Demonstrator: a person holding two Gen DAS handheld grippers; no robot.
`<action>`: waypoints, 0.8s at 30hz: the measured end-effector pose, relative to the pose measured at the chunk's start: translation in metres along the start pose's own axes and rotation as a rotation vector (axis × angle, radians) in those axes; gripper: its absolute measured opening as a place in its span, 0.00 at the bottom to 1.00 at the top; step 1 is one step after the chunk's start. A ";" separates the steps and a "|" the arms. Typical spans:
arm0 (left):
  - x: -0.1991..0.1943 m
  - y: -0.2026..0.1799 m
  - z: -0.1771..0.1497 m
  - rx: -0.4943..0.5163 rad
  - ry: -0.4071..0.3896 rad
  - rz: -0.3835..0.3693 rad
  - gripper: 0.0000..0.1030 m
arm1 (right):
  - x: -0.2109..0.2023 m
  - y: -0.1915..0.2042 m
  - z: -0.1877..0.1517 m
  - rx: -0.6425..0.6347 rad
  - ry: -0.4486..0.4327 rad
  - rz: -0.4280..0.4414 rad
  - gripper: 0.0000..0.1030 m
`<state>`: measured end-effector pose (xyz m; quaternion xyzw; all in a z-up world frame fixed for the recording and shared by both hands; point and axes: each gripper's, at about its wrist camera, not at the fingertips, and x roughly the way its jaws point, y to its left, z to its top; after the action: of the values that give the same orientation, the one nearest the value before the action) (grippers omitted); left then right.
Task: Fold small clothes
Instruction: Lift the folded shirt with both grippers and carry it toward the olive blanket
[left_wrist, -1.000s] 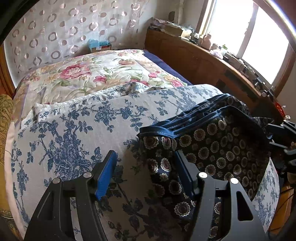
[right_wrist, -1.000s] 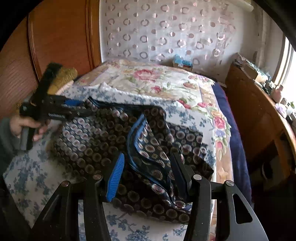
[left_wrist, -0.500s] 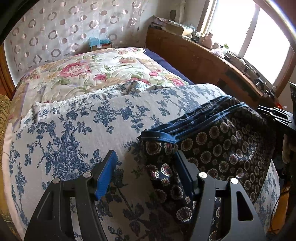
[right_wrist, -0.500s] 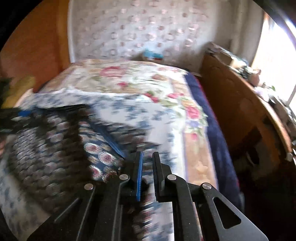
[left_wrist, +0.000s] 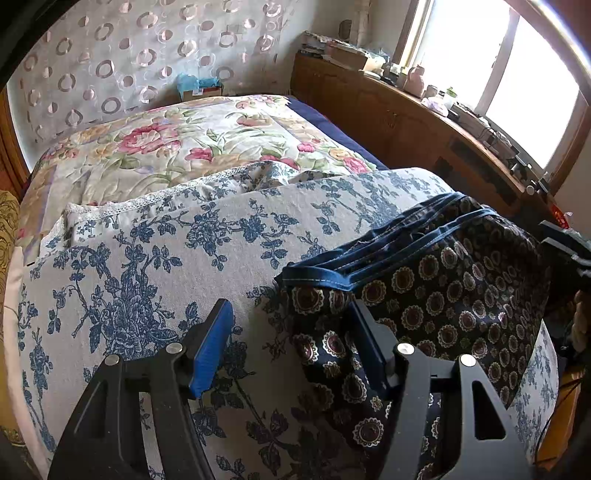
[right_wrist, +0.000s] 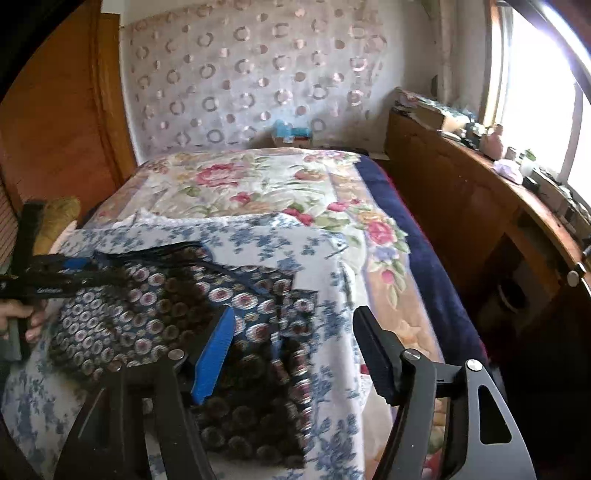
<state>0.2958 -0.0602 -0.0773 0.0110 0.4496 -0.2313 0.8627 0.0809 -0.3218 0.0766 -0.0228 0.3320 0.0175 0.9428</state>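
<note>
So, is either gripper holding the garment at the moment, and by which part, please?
Nothing is held: left gripper and right gripper, whose jaws just opened, stand open over the dark patterned garment.

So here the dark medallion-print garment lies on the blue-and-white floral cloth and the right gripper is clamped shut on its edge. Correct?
Not quite. The right gripper stands open, its jaws just sprung apart with nothing pinched, as the right wrist view shows. The dark medallion-print garment does lie on the blue-and-white floral cloth.
</note>
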 end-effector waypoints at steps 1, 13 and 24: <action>0.000 0.002 0.001 0.001 0.001 0.000 0.63 | 0.005 -0.001 -0.003 0.003 0.012 0.009 0.71; 0.004 0.003 0.009 -0.003 0.013 -0.046 0.62 | 0.084 -0.049 -0.016 0.112 0.148 0.132 0.71; 0.007 -0.015 0.010 0.019 0.031 -0.092 0.17 | 0.095 -0.040 -0.015 0.028 0.142 0.196 0.42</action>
<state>0.3011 -0.0784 -0.0739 0.0022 0.4606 -0.2749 0.8439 0.1474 -0.3610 0.0061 0.0217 0.3986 0.1035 0.9110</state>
